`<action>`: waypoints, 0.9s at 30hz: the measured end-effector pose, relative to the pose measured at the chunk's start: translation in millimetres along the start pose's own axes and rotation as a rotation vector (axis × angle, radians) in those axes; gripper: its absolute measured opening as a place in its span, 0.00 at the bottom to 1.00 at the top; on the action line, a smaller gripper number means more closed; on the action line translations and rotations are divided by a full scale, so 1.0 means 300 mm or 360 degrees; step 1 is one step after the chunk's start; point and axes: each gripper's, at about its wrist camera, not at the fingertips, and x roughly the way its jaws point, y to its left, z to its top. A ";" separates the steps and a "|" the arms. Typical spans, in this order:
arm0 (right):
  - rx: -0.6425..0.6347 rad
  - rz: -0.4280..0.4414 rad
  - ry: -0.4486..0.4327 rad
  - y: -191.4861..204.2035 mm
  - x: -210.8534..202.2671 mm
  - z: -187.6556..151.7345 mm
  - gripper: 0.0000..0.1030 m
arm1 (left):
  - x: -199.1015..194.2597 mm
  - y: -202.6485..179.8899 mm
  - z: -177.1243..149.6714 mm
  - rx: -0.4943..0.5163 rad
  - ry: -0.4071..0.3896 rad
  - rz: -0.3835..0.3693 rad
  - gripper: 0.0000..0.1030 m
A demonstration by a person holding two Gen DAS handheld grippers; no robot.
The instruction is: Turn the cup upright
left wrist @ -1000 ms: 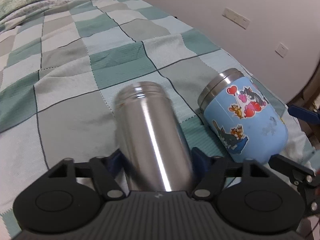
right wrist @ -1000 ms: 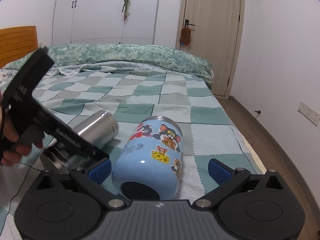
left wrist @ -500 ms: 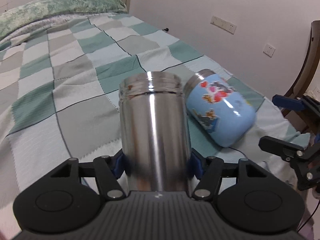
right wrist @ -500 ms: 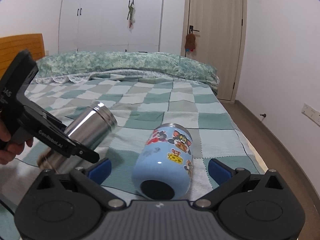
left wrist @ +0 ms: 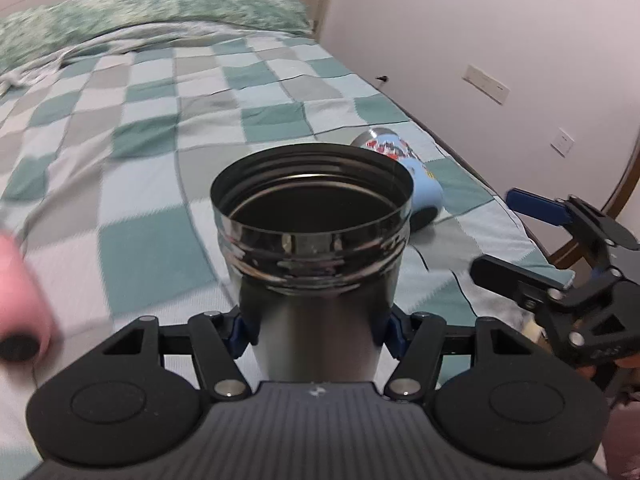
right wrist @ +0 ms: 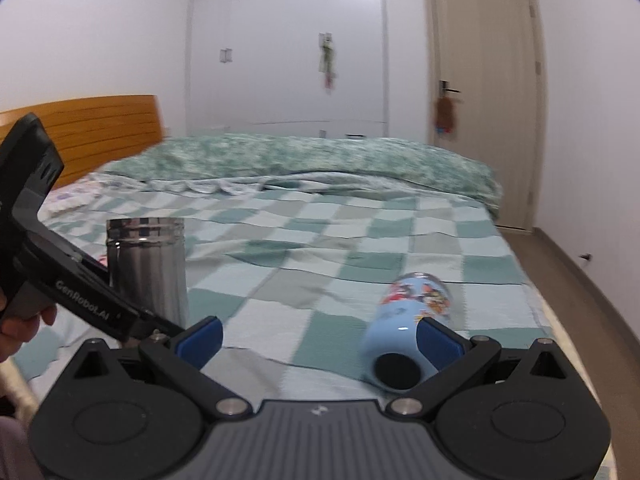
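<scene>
Left gripper (left wrist: 316, 328) jaws pinch the steel cup (left wrist: 312, 240) low on its body, mouth at 12 o'clock. Rigid, smooth, likely slippery. Right gripper (right wrist: 320, 336) jaws spread.

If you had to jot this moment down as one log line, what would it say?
left gripper: shut on steel cup, upright, mouth up | right gripper: open, holding nothing | blue cup: on its side on bed

You've got a teal checked blanket (right wrist: 360, 240) across the bed, a green floral duvet (right wrist: 320, 164) bunched at its far end, orange wooden headboard (right wrist: 100, 120), white wardrobe (right wrist: 288, 48), closed beige door (right wrist: 484, 100), wall sockets (left wrist: 486, 89).
</scene>
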 end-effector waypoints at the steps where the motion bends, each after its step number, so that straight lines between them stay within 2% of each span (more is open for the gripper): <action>1: 0.0004 0.0033 -0.0001 0.007 -0.006 -0.005 1.00 | -0.021 -0.007 -0.020 -0.0027 0.0007 0.0008 0.61; 6: 0.0023 0.0152 0.0009 0.037 -0.028 -0.037 1.00 | -0.101 -0.037 -0.125 -0.0112 0.0087 0.0064 0.61; 12: 0.0026 0.0223 0.0013 0.082 -0.037 -0.065 1.00 | -0.063 0.013 -0.176 -0.0250 0.0178 0.0153 0.61; 15: 0.0019 0.0210 0.0034 0.096 -0.038 -0.075 1.00 | -0.024 0.046 -0.171 -0.0314 0.0142 0.0145 0.61; 19: 0.0009 0.0154 0.0070 0.098 -0.045 -0.083 1.00 | 0.016 0.050 -0.155 -0.0320 0.0103 0.0148 0.61; 21: 0.0001 0.0135 0.0074 0.097 -0.052 -0.081 1.00 | 0.029 0.041 -0.152 -0.0289 0.0100 0.0177 0.69; 23: -0.0008 0.0117 0.0072 0.097 -0.060 -0.077 1.00 | 0.022 0.027 -0.160 -0.0242 0.0078 0.0228 0.93; 25: -0.0011 0.0105 0.0070 0.097 -0.064 -0.071 1.00 | -0.001 0.022 -0.170 -0.0205 0.0019 0.0246 1.00; 27: -0.0014 0.0103 0.0066 0.105 -0.065 -0.065 1.00 | -0.034 0.024 -0.178 -0.0193 -0.0028 0.0259 1.00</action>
